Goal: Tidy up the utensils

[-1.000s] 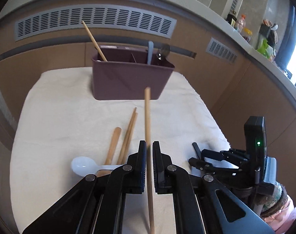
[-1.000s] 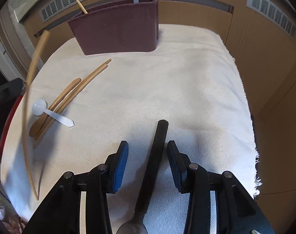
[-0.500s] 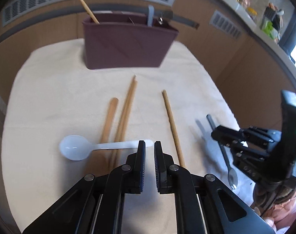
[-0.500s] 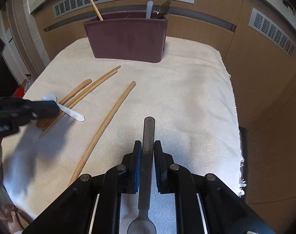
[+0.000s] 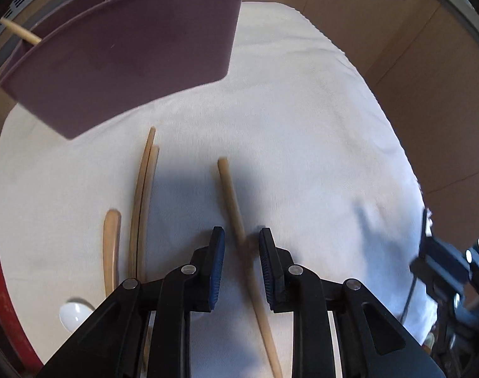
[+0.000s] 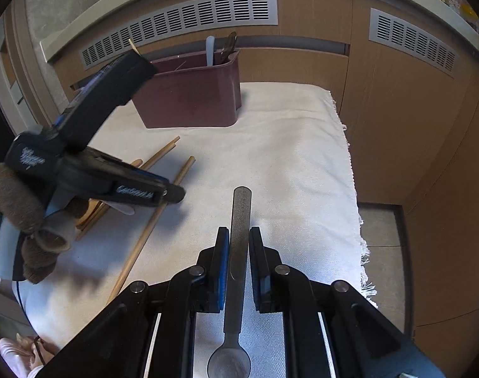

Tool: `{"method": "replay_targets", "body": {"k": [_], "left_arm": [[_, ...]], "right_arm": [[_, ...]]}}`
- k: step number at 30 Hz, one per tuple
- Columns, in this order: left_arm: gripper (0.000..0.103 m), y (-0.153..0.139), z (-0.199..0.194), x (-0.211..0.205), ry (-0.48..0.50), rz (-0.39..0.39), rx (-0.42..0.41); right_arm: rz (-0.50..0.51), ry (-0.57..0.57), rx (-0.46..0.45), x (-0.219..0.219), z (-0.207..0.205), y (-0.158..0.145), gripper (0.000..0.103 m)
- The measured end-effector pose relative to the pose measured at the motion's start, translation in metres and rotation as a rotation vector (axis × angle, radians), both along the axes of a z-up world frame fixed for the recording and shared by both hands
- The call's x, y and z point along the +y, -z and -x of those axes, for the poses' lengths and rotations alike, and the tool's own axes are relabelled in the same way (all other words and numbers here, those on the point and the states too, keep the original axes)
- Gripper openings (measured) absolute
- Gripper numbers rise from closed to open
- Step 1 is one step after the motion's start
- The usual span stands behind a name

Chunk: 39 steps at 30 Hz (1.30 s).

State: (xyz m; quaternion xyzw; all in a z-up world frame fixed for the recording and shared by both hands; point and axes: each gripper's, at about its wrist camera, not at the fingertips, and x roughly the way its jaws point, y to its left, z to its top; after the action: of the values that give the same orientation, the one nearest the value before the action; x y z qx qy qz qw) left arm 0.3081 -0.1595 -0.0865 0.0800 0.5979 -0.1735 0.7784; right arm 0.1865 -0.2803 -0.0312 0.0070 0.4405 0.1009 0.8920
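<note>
A loose wooden chopstick (image 5: 231, 195) lies on the white cloth (image 5: 302, 126) and runs between the jaws of my left gripper (image 5: 242, 242). Those jaws are opening, and the pads do not press on the stick. My left gripper (image 6: 173, 192) also shows in the right wrist view, low over the cloth. My right gripper (image 6: 239, 236) is shut on the handle of a metal spoon (image 6: 241, 217), held above the cloth with its bowl toward the camera. The maroon utensil holder (image 5: 123, 56) (image 6: 189, 94) stands at the back.
Left of the loose stick lie a pair of chopsticks (image 5: 141, 201), a wooden handle (image 5: 112, 245) and a white plastic spoon (image 5: 74, 313). The holder contains a chopstick (image 5: 19, 33), a white utensil (image 6: 210, 50) and a dark one (image 6: 228, 44). The cloth's fringed edge (image 6: 362, 245) drops off on the right.
My left gripper let go of the chopstick, which now lies on the cloth, then dropped over it with wider jaws. My right gripper shut on the spoon handle and lifted it.
</note>
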Motion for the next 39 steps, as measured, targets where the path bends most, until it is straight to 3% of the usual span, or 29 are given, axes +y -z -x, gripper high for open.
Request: {"method": "replay_targets", "body": {"k": [4, 7, 11, 16, 19, 24, 26, 34, 38, 39], "left_arm": [[0.009, 0.0, -0.002, -0.01, -0.023, -0.017, -0.04], [0.008, -0.007, 0.009, -0.003, -0.038, 0.061, -0.069], [0.007, -0.04, 0.045, 0.033, -0.099, 0.205, -0.218], [0.007, -0.084, 0.099, 0.074, -0.159, 0.304, -0.412], [0.007, -0.111, 0.122, 0.094, -0.184, 0.337, -0.522], [0.007, -0.145, 0.136, 0.106, -0.175, 0.354, -0.617], [0.007, -0.144, 0.131, 0.109, -0.178, 0.343, -0.602], [0.014, -0.073, 0.091, 0.113, -0.212, 0.299, -0.259], [0.02, -0.051, 0.086, 0.118, -0.259, 0.253, -0.227], [0.025, -0.051, 0.087, 0.122, -0.265, 0.244, -0.243]], "right_arm": [[-0.027, 0.013, -0.012, -0.006, 0.001, 0.001, 0.012], [-0.04, 0.021, -0.026, -0.008, 0.003, -0.002, 0.012], [-0.039, 0.016, -0.058, -0.005, 0.006, -0.011, 0.012], [-0.034, 0.004, -0.124, 0.005, 0.012, -0.035, 0.011], [-0.031, -0.006, -0.171, 0.014, 0.017, -0.049, 0.011], [-0.005, -0.027, -0.217, 0.029, 0.02, -0.067, 0.007], [-0.001, -0.028, -0.216, 0.032, 0.02, -0.07, 0.007], [0.012, -0.033, -0.188, 0.032, 0.016, -0.064, 0.007], [0.039, -0.082, -0.123, 0.039, 0.003, -0.041, 0.008], [0.047, -0.087, -0.111, 0.04, 0.0, -0.035, 0.008]]}}
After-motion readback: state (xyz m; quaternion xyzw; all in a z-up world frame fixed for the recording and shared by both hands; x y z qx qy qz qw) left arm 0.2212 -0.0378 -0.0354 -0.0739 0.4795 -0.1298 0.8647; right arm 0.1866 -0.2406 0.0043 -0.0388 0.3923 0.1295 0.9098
